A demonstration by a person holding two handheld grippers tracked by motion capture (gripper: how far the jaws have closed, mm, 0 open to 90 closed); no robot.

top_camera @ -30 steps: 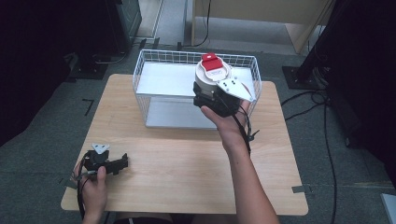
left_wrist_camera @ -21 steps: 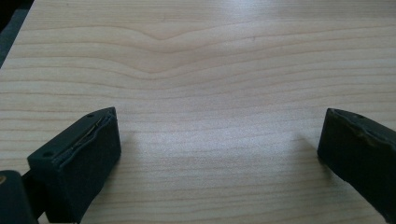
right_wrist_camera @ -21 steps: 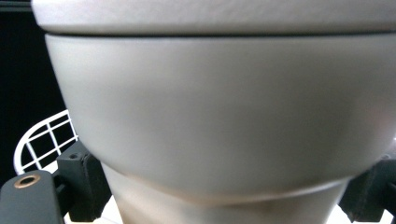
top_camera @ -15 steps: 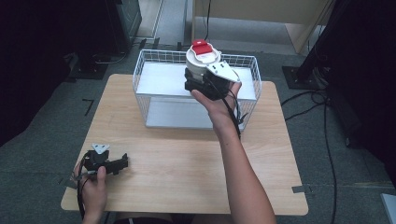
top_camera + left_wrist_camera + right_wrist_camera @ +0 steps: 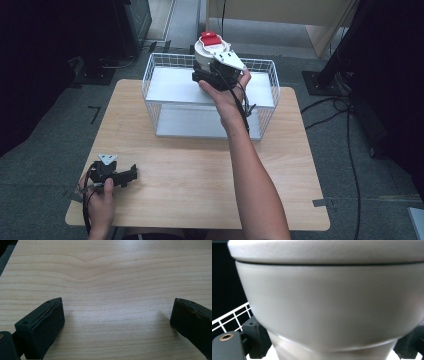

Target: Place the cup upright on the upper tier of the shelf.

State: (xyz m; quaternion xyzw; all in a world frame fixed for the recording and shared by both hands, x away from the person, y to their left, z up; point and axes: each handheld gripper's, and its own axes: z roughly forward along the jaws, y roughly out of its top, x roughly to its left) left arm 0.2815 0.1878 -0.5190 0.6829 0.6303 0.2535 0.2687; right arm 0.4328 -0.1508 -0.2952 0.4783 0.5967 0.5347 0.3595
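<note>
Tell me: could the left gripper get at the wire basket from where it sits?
Probably yes: the left gripper rests open at the table's near corner, with bare wood between it and the wire basket.

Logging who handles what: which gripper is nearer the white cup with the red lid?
Right. The right gripper holds the cup above the wire basket; the left gripper rests far off at the table's near-left corner.

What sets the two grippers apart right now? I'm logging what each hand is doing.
The left gripper lies low on the wooden table, jaws wide apart and empty; the right gripper is raised over the wire basket, clamped on a white container with a red top. Both are black and hand-held.
</note>
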